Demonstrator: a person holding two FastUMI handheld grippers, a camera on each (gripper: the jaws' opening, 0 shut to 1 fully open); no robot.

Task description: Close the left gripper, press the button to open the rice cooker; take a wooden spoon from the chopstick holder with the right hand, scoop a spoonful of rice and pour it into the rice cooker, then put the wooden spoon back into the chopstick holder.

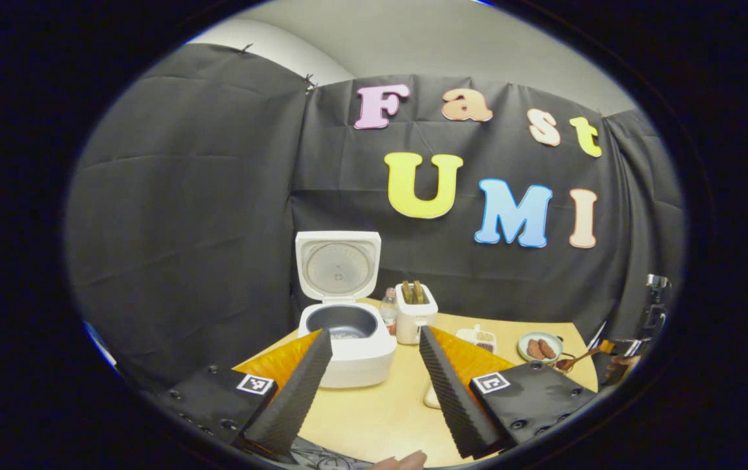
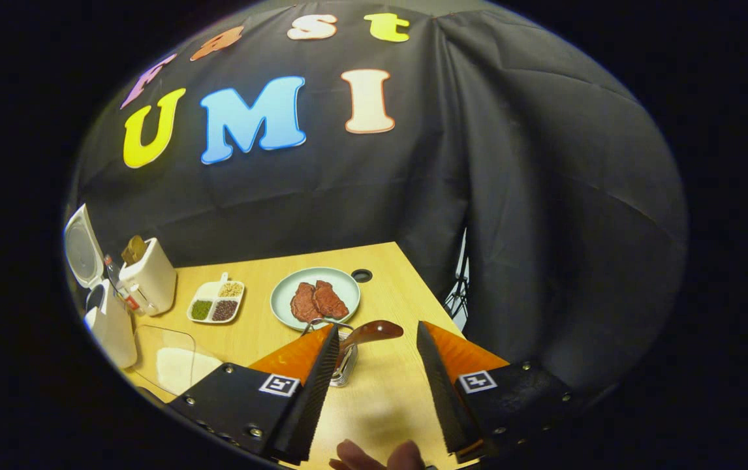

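White rice cooker [image 1: 348, 339] sits lid-up on the light wooden table [image 1: 387, 411]. Left gripper [image 1: 374, 339] gapes wide, empty. Right gripper [image 2: 374, 336] also wide, holding nothing, brown wooden spoon [image 2: 364, 334] in the wire chopstick holder [image 2: 346, 365] just ahead.

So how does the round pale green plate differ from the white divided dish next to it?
The round pale green plate is a single open surface holding two reddish-brown pieces of meat; the white divided dish is squarish and split into compartments of green, dark and tan grains. The plate looks larger. Both sit flat on the light wooden table.
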